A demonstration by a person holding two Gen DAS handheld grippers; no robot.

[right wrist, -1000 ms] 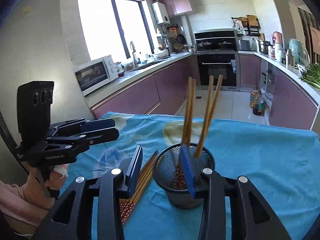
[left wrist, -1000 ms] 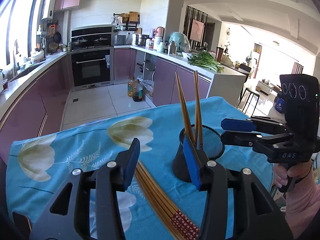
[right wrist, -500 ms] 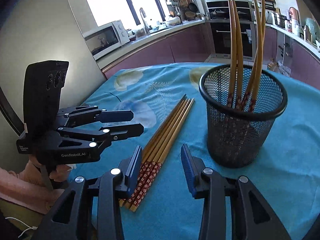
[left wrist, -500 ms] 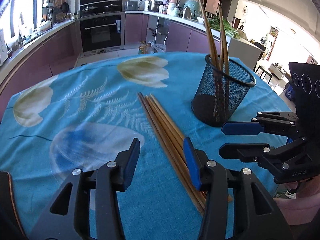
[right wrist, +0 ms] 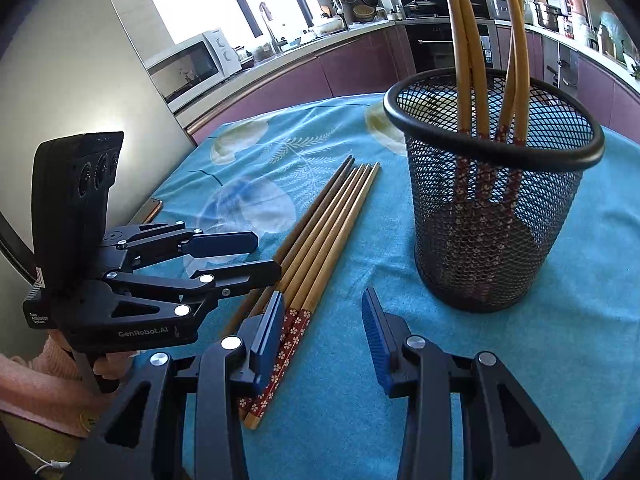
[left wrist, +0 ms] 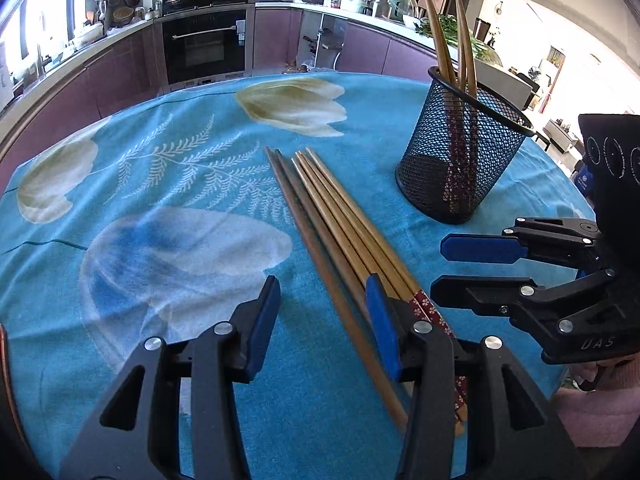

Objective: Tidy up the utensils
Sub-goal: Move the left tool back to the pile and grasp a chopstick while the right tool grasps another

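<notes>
A bundle of chopsticks (left wrist: 340, 224) lies flat on the table's blue flowered cloth (left wrist: 160, 184), just left of a black mesh cup (right wrist: 492, 200) that holds four more upright. The left gripper (left wrist: 324, 320) hangs with jaws apart over the bundle's patterned ends, nothing between them; the right gripper (right wrist: 320, 332) is likewise apart and empty beside the cup. Purple kitchen cabinets (left wrist: 120, 76), an oven (left wrist: 208, 44) and a microwave (right wrist: 192, 68) ring the table.

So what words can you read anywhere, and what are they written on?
"GenRobot.AI": on the side of the left tool.
"Data Acquisition System": small label at that tool's back end, barely legible.
"DAS": on the right tool, faint.
Oven sticker: too blurred to read.
Microwave markings: too small to read.
</notes>
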